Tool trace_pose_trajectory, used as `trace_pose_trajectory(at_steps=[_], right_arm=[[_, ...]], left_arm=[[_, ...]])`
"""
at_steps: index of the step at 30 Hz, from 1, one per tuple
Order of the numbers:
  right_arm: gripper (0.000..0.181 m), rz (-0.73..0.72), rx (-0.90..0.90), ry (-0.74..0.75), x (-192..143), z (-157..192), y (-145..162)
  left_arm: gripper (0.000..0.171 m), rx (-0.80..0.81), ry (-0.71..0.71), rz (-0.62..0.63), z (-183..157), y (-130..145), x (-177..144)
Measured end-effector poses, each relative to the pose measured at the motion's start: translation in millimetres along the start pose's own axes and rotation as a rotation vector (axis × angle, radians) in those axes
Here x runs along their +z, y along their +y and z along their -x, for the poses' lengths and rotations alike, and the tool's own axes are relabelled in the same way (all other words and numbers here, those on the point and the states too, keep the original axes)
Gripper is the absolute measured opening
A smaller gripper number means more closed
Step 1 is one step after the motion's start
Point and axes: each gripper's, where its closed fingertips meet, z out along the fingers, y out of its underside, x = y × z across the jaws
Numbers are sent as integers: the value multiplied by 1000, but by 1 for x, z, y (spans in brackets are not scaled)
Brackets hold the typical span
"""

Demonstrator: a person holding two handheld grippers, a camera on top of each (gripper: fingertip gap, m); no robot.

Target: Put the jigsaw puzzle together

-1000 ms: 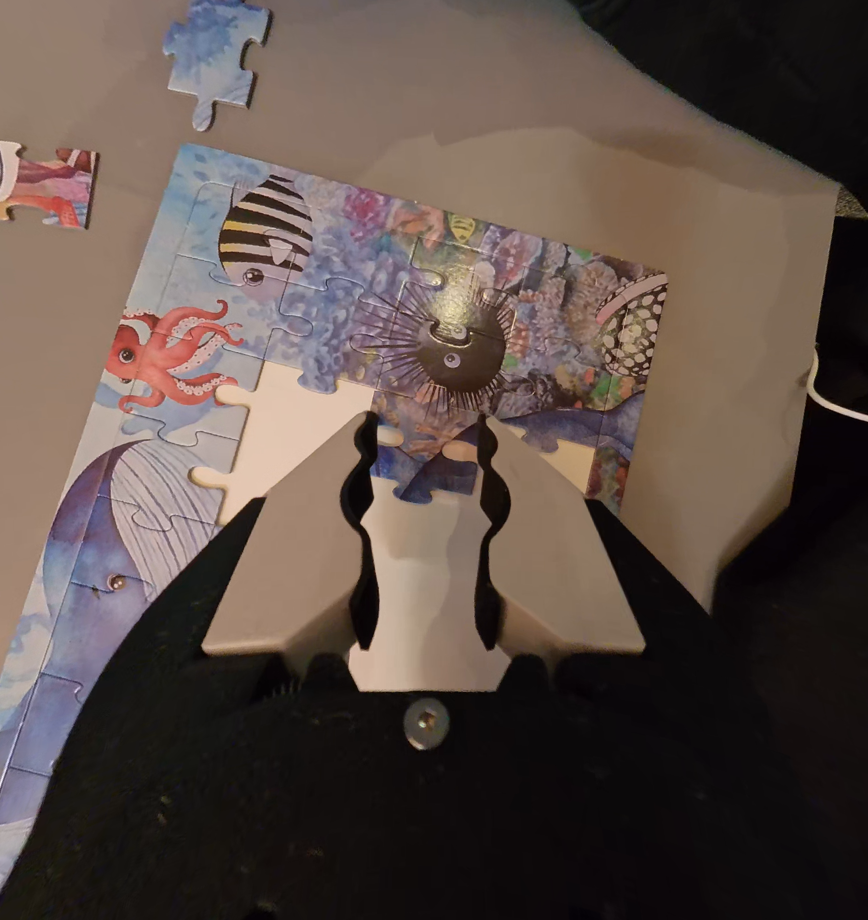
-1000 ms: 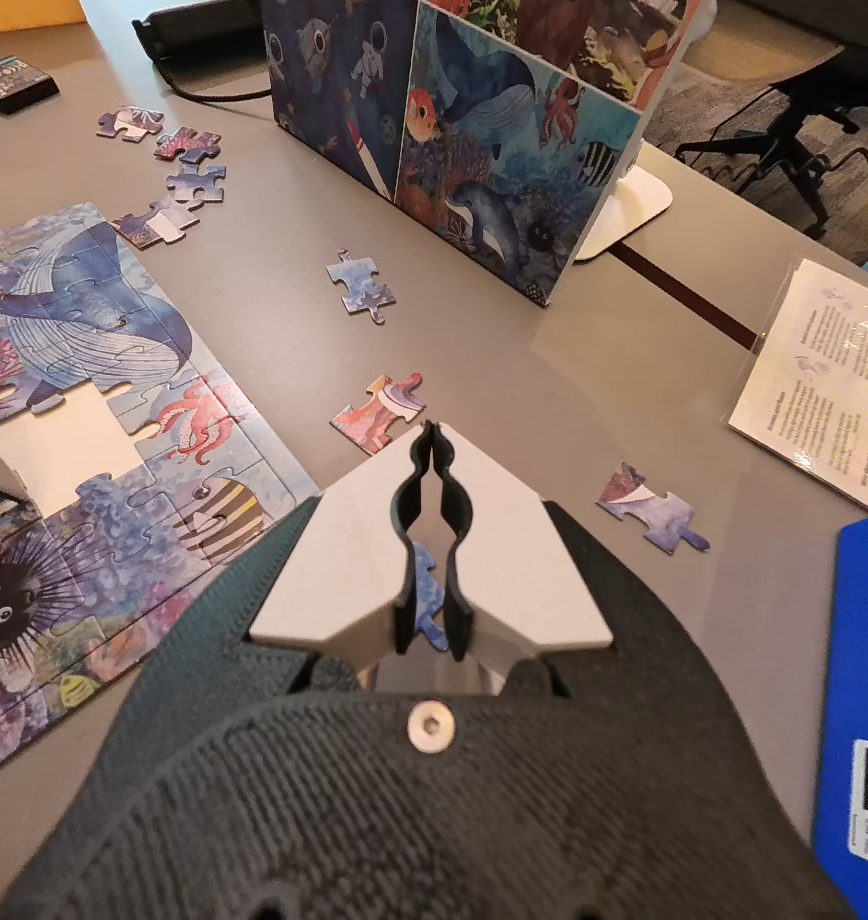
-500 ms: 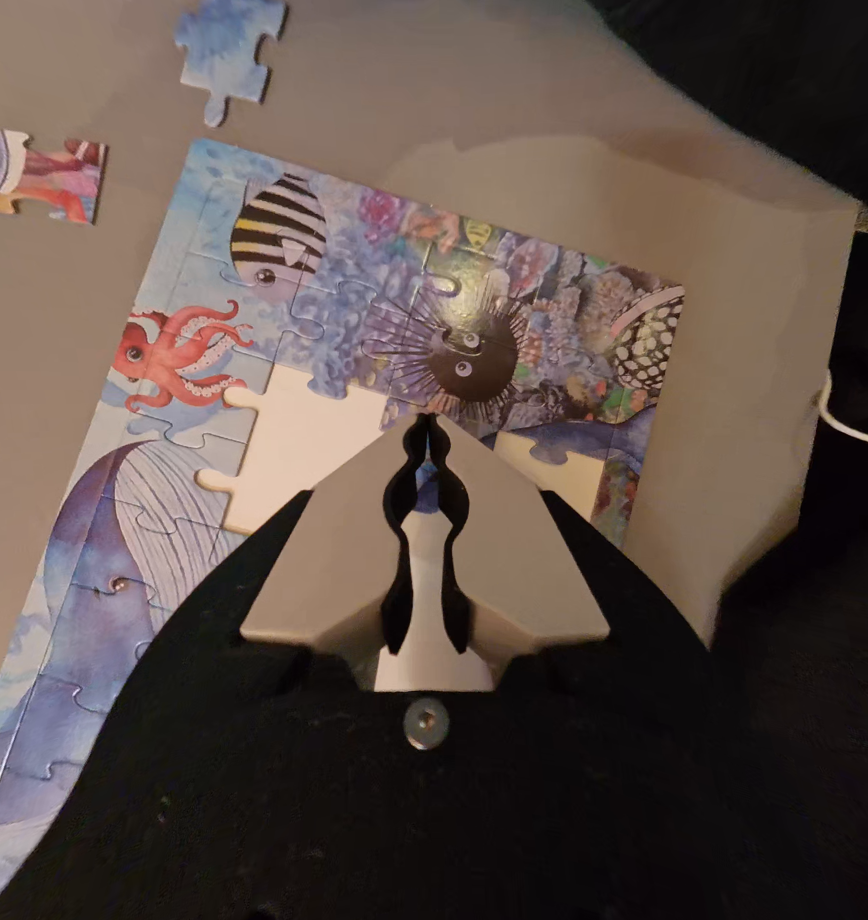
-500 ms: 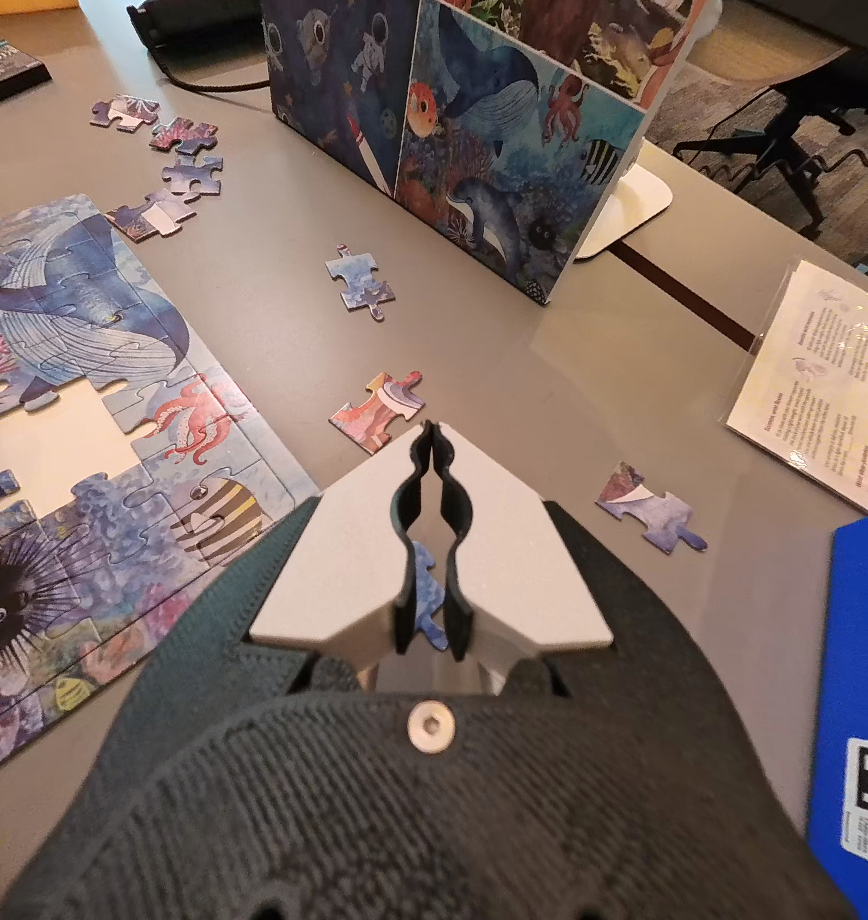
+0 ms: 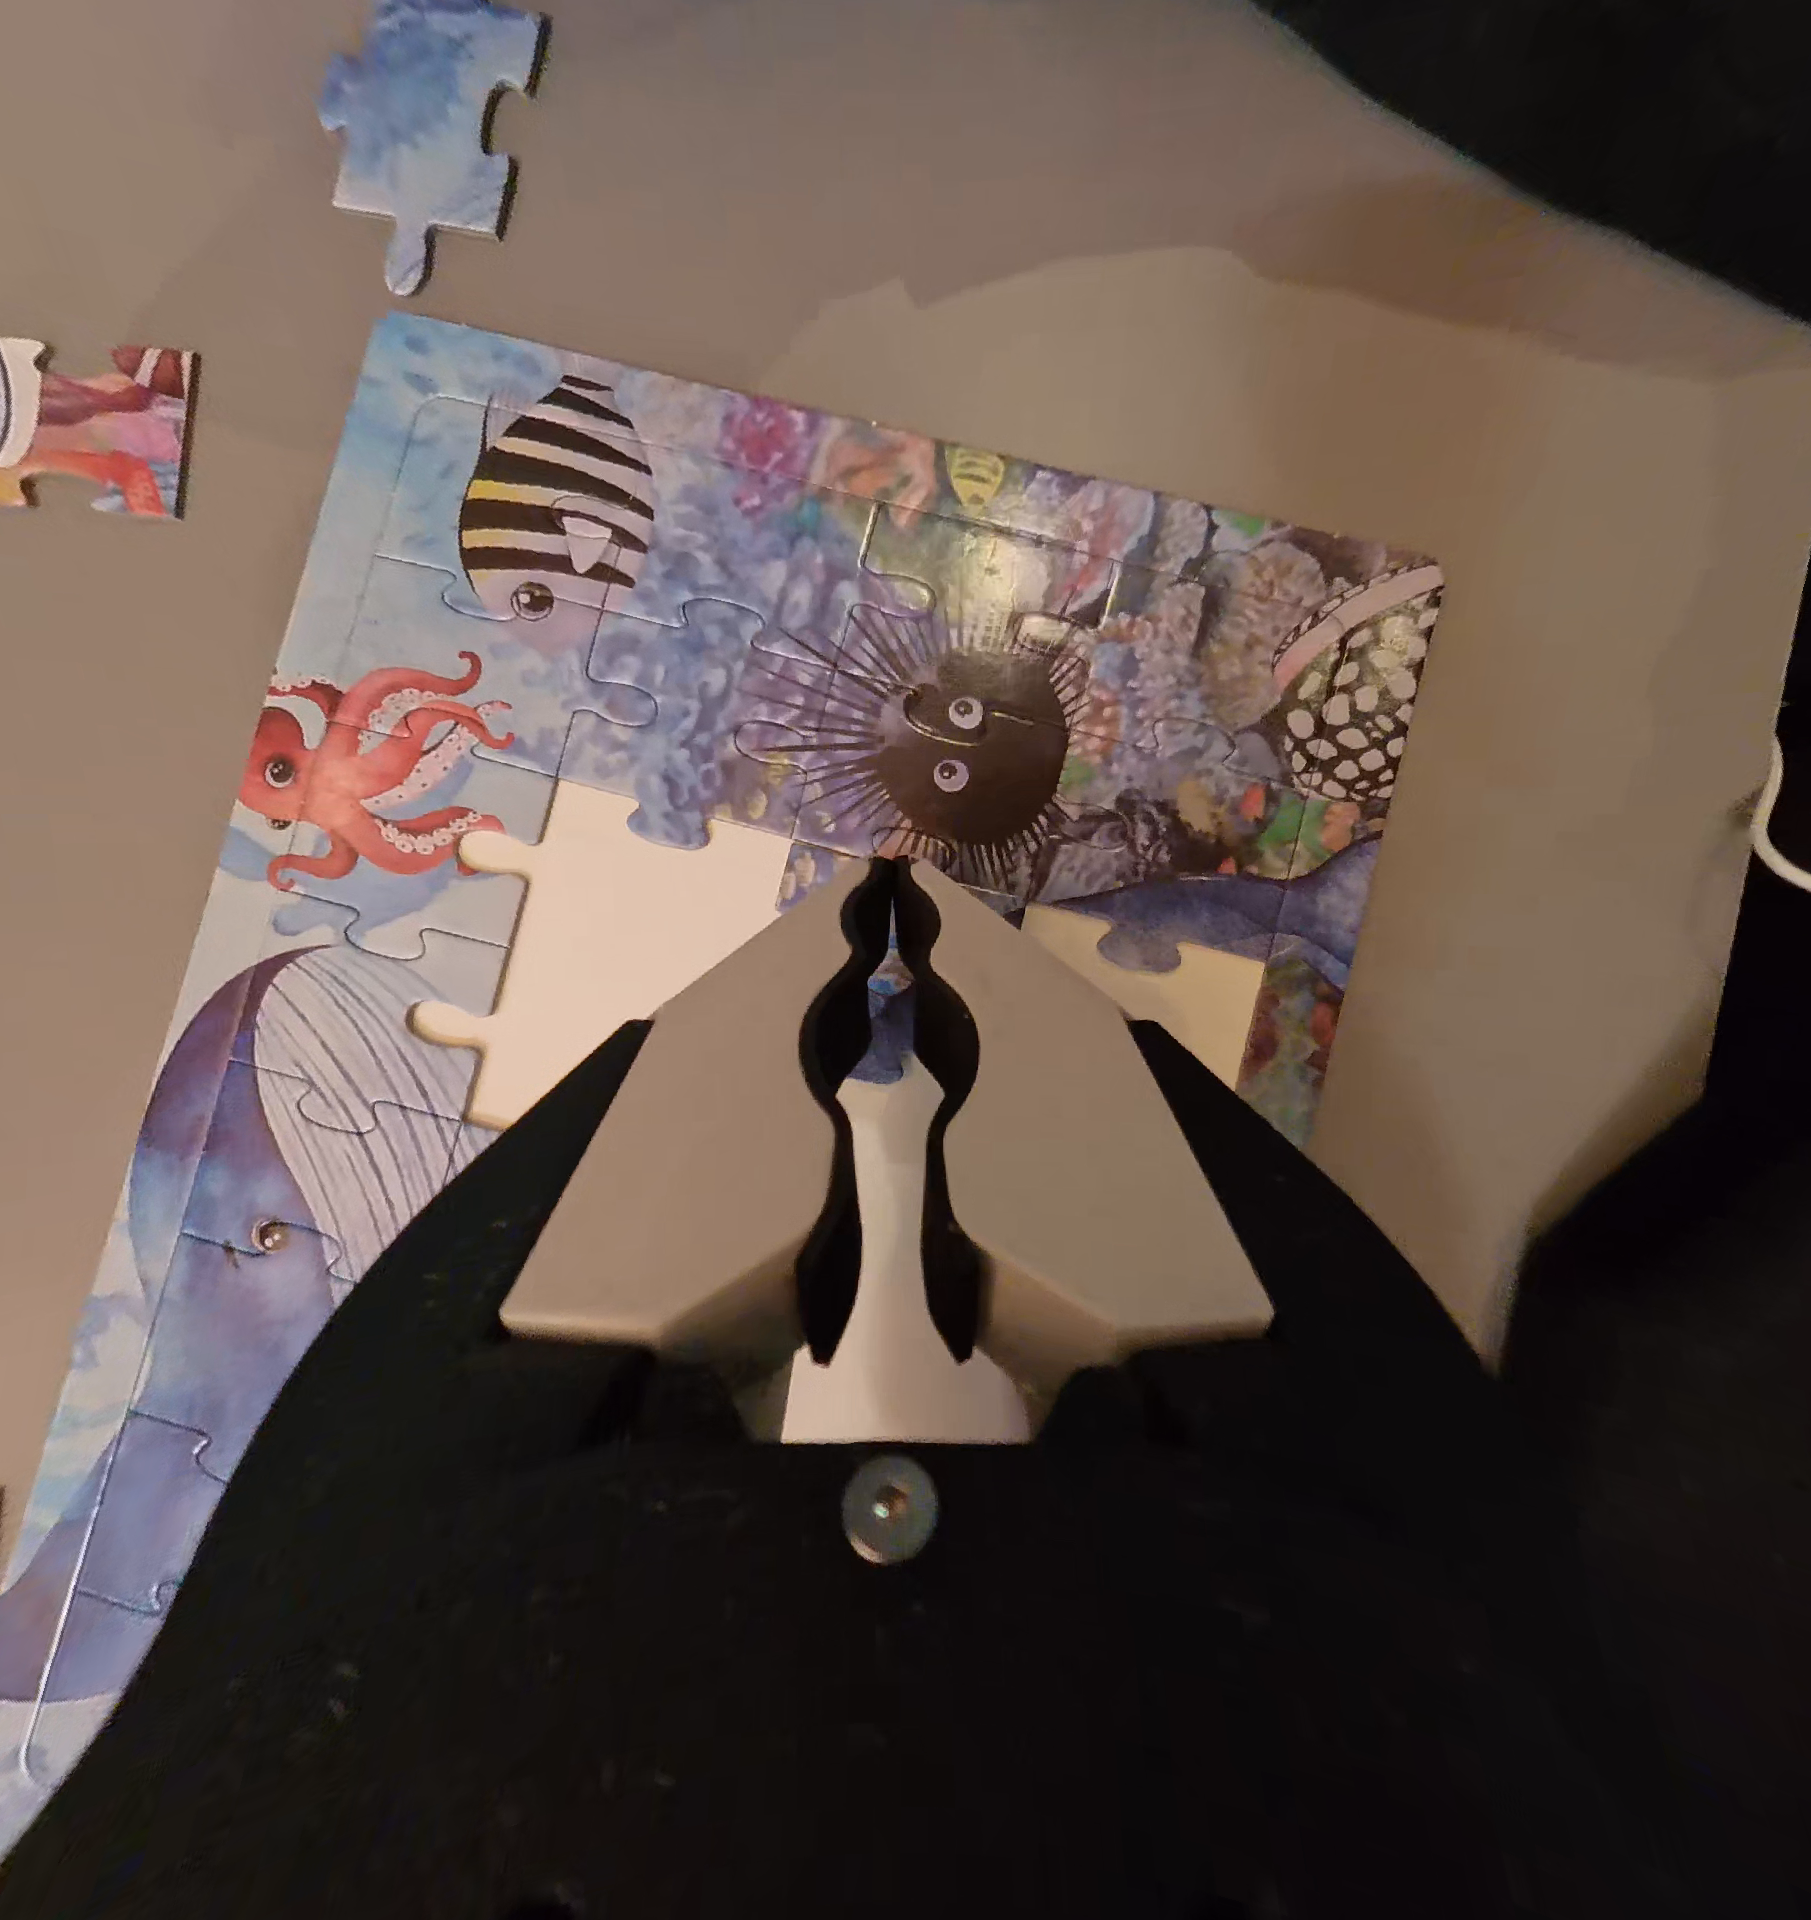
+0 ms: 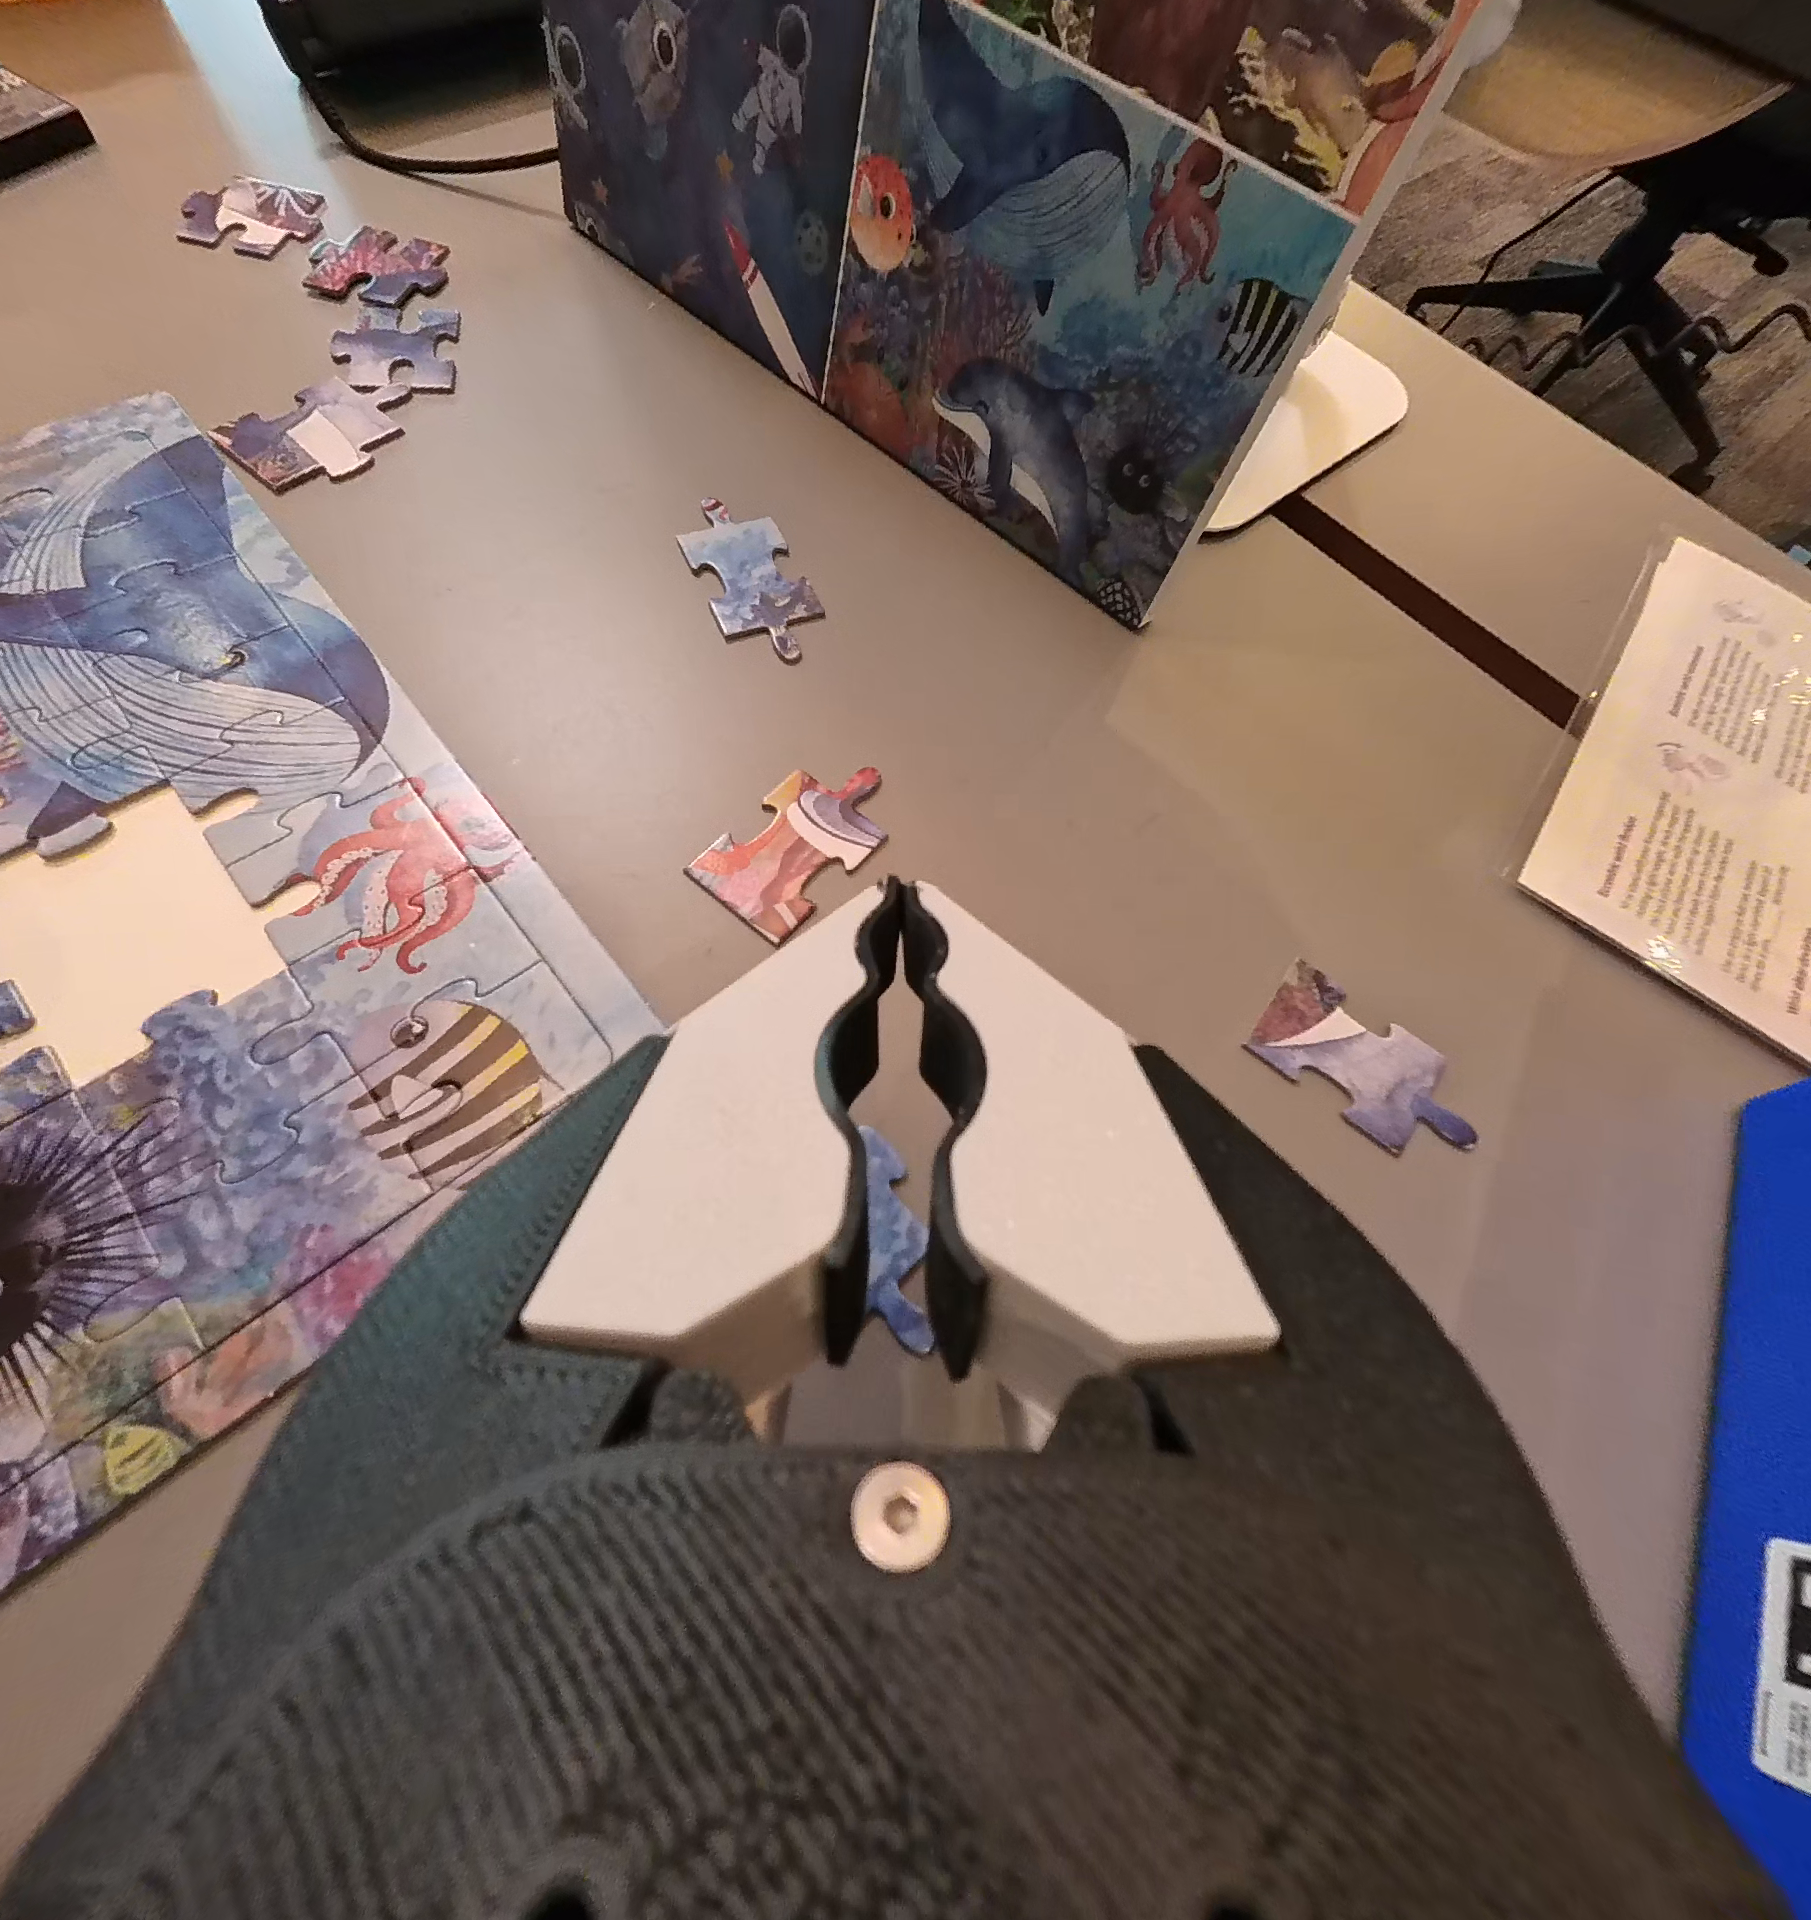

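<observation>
The left gripper, jaws pinched together at the tips, is hovering over the partly built jigsaw puzzle, pointing at the sea urchin beside a bare gap; whether it is gripping a piece I cannot tell. The right gripper, jaws likewise closed, is hanging over the grey table, a blue piece lying below its fingers. Seven more loose pieces are lying toward the upper frame, nearest the coral piece, before one upright puzzle box.

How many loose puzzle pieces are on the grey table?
8 loose cardboard puzzle pieces: four clustered far left, one blue by the box, one pink mid-table, one purple right, one blue under the right gripper. More may be hidden.
</observation>
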Motion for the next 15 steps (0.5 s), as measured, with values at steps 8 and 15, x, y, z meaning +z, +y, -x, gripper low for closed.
trace_pose_trajectory(at_steps=[8, 15], right_arm=[[0, 9, 3, -4, 2, 1, 2], [0, -116, -57, -140, -16, 38, -15]], left_arm=[[0, -70, 1, 37, 0, 1, 1], [0, -44, -33, -93, 1, -4, -10]])
